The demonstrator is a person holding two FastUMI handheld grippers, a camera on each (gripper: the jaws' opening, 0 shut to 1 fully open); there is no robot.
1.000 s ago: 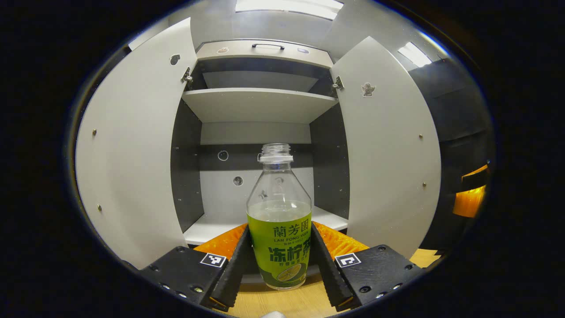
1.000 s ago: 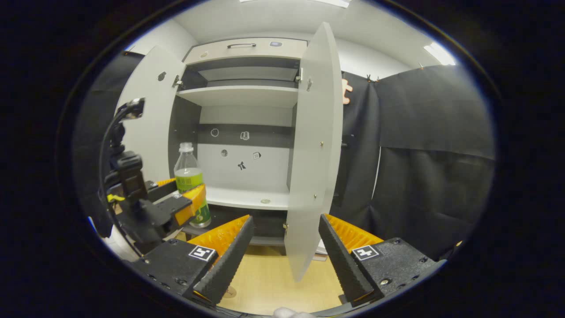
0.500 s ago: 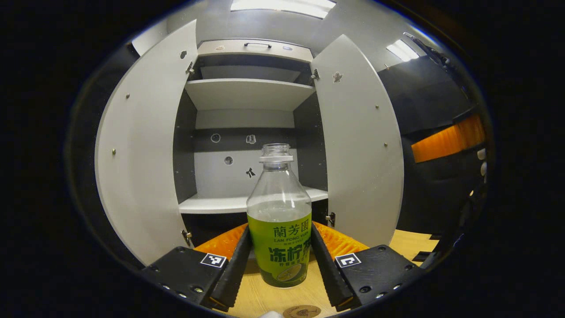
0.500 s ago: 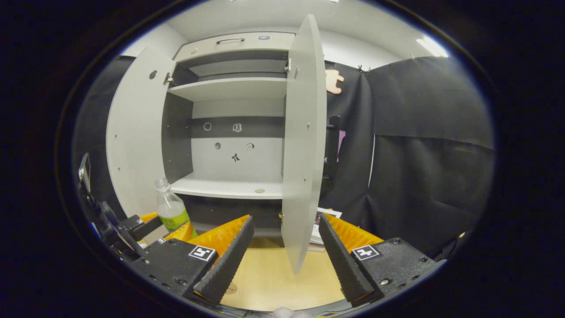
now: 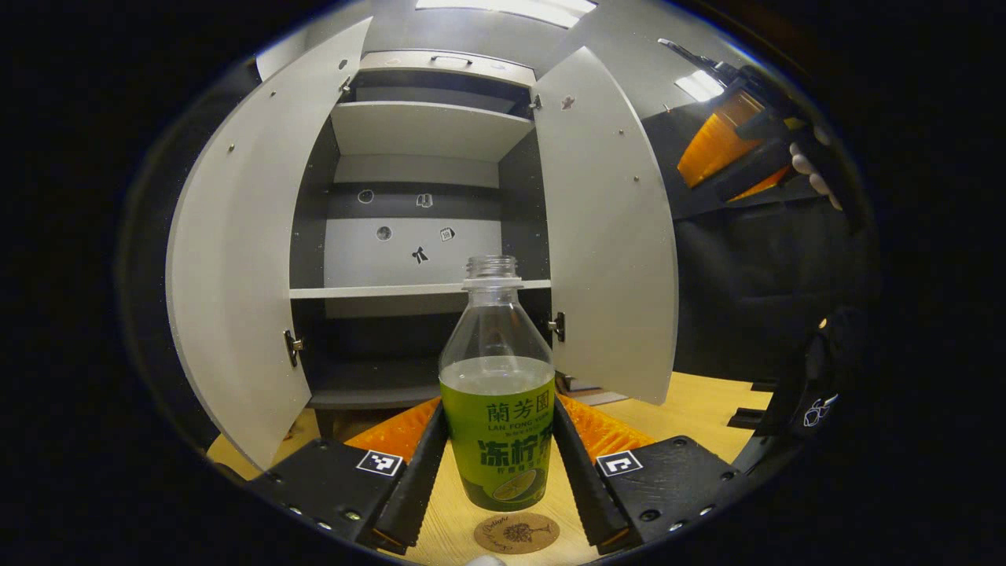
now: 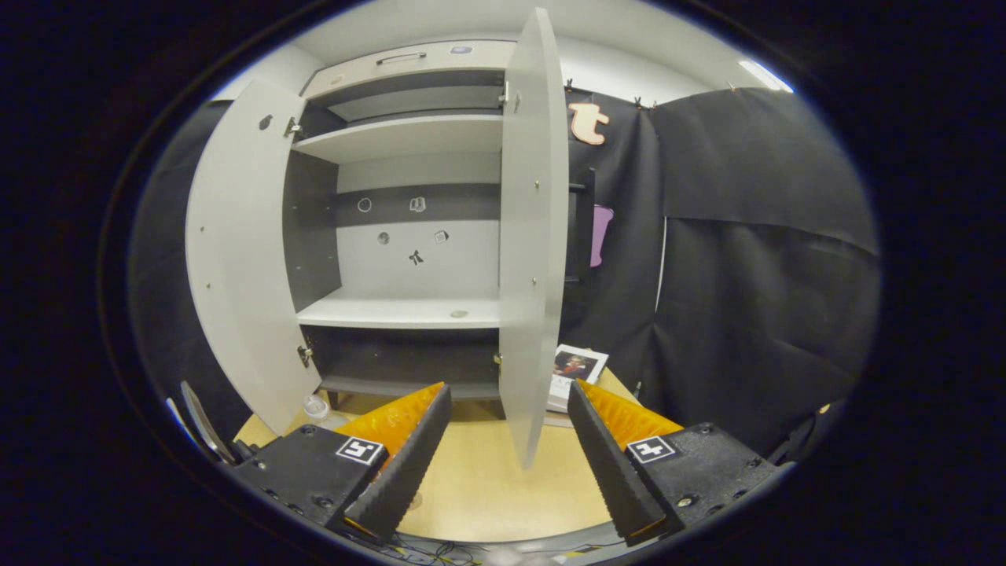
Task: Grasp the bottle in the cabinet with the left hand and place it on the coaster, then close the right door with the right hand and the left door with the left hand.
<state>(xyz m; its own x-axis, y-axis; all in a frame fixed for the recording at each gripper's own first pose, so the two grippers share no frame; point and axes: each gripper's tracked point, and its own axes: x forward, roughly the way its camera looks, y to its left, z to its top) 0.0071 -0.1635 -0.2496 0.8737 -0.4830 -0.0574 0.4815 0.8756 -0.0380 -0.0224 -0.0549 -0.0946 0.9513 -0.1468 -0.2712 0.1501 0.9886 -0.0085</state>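
In the left gripper view, the left gripper (image 5: 499, 464) pinches an uncapped bottle (image 5: 497, 393) between both fingers, which press on either side of its green label; the bottle stands upright, partly filled with pale liquid, held above the wooden table (image 5: 692, 409) with its base just over a round coaster (image 5: 516, 533) that lies flat at the near edge. Behind it the cabinet (image 5: 416, 236) stands with its left door (image 5: 236, 259) and right door (image 5: 605, 228) both swung wide. Farther off at upper right, the right gripper (image 5: 735, 149) shows, a hand (image 5: 813, 169) around its grip.

In the right gripper view, the right gripper's fingers are spread apart with nothing between them, pointed at the edge of the open right door (image 6: 534, 236). The bottle's mouth (image 6: 316, 406) peeks out at lower left, down by the foot of the left door (image 6: 236, 251). A printed card (image 6: 572, 369) lies on the table beside the cabinet
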